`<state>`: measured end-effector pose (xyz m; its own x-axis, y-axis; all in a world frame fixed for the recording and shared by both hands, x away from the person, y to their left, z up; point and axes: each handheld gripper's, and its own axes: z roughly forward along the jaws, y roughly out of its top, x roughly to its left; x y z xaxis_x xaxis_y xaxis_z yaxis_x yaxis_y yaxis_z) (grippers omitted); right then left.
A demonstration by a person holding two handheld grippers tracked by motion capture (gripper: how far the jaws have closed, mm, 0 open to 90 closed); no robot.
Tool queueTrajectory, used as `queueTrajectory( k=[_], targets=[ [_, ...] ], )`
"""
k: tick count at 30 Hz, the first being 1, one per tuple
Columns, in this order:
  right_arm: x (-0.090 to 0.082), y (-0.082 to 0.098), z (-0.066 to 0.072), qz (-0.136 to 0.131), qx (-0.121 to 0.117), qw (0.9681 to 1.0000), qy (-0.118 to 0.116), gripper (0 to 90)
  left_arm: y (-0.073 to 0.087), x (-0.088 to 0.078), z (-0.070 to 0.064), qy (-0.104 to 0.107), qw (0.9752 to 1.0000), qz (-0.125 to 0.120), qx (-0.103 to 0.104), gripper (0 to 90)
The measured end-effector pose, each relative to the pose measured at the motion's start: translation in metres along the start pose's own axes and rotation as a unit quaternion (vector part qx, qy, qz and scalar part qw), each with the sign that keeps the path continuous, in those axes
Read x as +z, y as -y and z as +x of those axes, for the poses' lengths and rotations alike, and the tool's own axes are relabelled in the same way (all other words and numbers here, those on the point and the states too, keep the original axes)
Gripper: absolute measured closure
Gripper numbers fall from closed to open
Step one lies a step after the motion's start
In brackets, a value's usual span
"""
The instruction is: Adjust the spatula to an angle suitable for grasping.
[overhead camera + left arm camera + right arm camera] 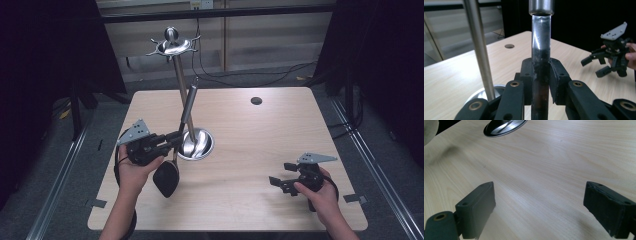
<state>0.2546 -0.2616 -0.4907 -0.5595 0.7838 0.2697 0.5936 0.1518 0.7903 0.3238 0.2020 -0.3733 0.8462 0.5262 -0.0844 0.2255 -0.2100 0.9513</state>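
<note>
Left gripper (176, 140) clamps ladle (182, 135) mid-handle, upright, probably to hang on rack (175, 47); right gripper (280, 182) wide open, empty, idle over counter (260, 145).

Dim, soft light; blurred foregrounds

Free room on the right half, a crowded spot at the left centre

The tall stand (176, 75) rises from its round metal base (197, 144) near the middle of the table (280, 135), and its hook ring at the top spreads over this area, so a way from above is narrow there. The ladle (175, 150), clamped in the left gripper (176, 137), leans just beside the pole and blocks the left side of the base. The right gripper (281, 179) hovers with its jaws wide apart over bare wood, well apart from the stand. Between both grippers the table surface is free, and also the far right part around the small round hole (256, 100).
</note>
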Motion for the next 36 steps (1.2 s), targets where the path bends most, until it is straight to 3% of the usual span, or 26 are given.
queueTrajectory(
  k=[1,7,11,12,22,24,25,36],
  targets=[
    [0.000,0.000,0.000,0.000,0.000,1.0000,0.000,10.2,-0.001,-0.003,0.001,0.002,0.9999,-0.012,-0.002,75.3],
    [0.001,0.000,0.000,0.000,0.001,1.0000,-0.003,10.2,-0.005,-0.012,0.000,-0.019,0.9997,-0.012,0.012,75.2],
    [0.001,0.000,0.001,0.002,0.000,1.0000,-0.003,10.2,-0.007,-0.016,0.001,-0.019,0.9994,-0.027,0.008,75.2],
    [0.001,0.000,0.001,0.002,0.000,1.0000,-0.003,10.2,-0.008,-0.018,0.000,-0.027,0.9993,-0.023,0.011,75.2],
    [0.001,0.000,0.000,0.000,0.002,1.0000,-0.004,10.2,-0.014,-0.021,-0.001,-0.022,0.9993,-0.024,0.019,75.2],
    [0.001,0.000,0.001,0.000,0.002,1.0000,-0.005,10.2,-0.015,-0.023,-0.002,-0.034,0.9989,-0.027,0.019,75.3],
    [0.001,0.000,0.001,0.000,0.002,1.0000,-0.005,10.2,-0.016,-0.025,-0.001,-0.025,0.9991,-0.028,0.022,75.2],
    [0.003,0.001,0.002,0.002,0.003,1.0000,-0.008,10.2,-0.024,-0.036,0.000,-0.053,0.9970,-0.049,0.027,75.3]
  ],
)
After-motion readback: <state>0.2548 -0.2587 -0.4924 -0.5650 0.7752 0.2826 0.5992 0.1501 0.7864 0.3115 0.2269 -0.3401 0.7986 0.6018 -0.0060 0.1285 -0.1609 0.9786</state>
